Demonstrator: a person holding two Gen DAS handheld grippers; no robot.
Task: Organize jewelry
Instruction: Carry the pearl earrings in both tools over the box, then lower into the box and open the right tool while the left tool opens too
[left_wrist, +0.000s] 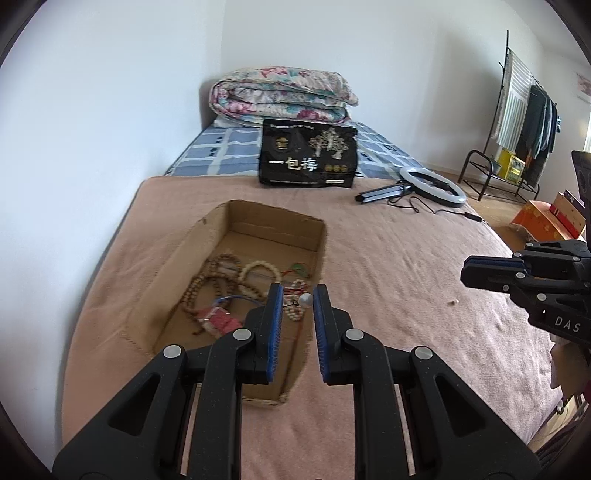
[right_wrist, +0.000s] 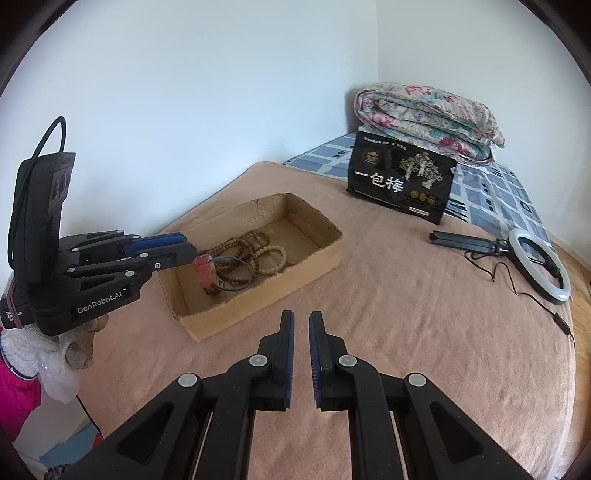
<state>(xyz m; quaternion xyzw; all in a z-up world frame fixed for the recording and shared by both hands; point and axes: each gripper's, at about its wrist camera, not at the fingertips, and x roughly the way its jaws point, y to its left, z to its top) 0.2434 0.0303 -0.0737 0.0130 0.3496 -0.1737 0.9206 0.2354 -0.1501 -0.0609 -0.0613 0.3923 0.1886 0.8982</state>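
Cardboard box (left_wrist: 258, 236) collected beads (left_wrist: 221, 284). Left gripper (left_wrist: 298, 295) above it pinched pearl (left_wrist: 306, 300), likely for dropping in. Right gripper (right_wrist: 301, 321) shut, empty, over blanket (right_wrist: 406, 314).

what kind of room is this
Most likely a bedroom: a bed with a folded quilt at its head, and a clothes rack hung with garments by the far wall.

Matt cardboard box (right_wrist: 258, 295) — fuzzy blanket (right_wrist: 406, 314)
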